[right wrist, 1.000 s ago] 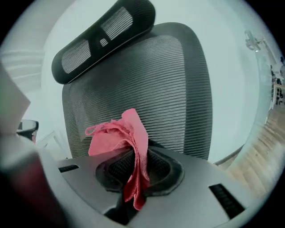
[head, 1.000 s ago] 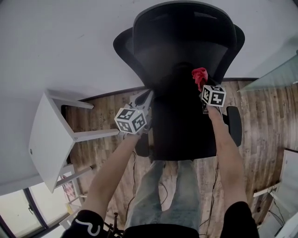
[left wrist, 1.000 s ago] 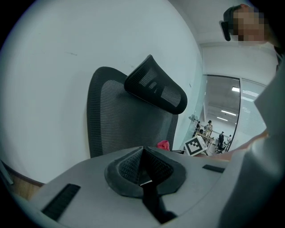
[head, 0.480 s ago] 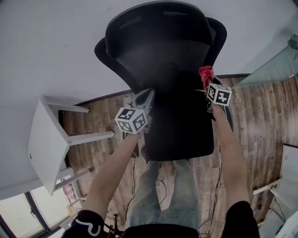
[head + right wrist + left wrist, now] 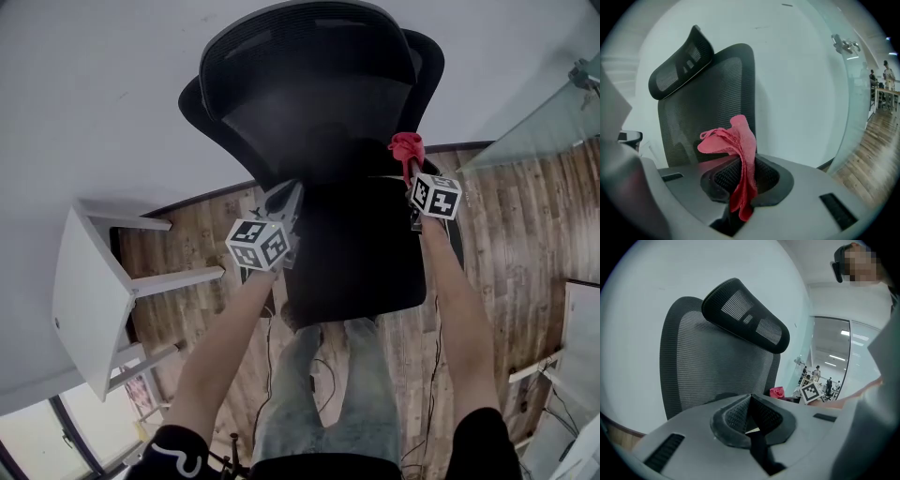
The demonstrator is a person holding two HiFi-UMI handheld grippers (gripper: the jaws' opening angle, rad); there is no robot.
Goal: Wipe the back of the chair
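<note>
The black mesh office chair stands before me, its backrest (image 5: pixel 314 103) and headrest (image 5: pixel 309 28) facing me over the seat (image 5: pixel 361 258). My right gripper (image 5: pixel 410 169) is shut on a red cloth (image 5: pixel 406 146), which sits at the backrest's lower right edge. In the right gripper view the red cloth (image 5: pixel 738 145) hangs out of the closed jaws in front of the mesh backrest (image 5: pixel 712 108). My left gripper (image 5: pixel 286 199) is shut with nothing in it, near the backrest's lower left. The left gripper view shows the backrest (image 5: pixel 708 357) and headrest (image 5: pixel 745 319) close ahead.
A white table (image 5: pixel 89 291) stands to the left on the wood floor (image 5: pixel 202 253). A glass partition (image 5: pixel 539 127) rises at the right, with a white wall (image 5: pixel 94 94) behind the chair. The person's legs (image 5: pixel 323 394) and loose cables (image 5: pixel 431 375) are below.
The chair has drifted left and up in the head view. The right gripper with the red cloth stays at the backrest's right edge; the left gripper has barely moved.
</note>
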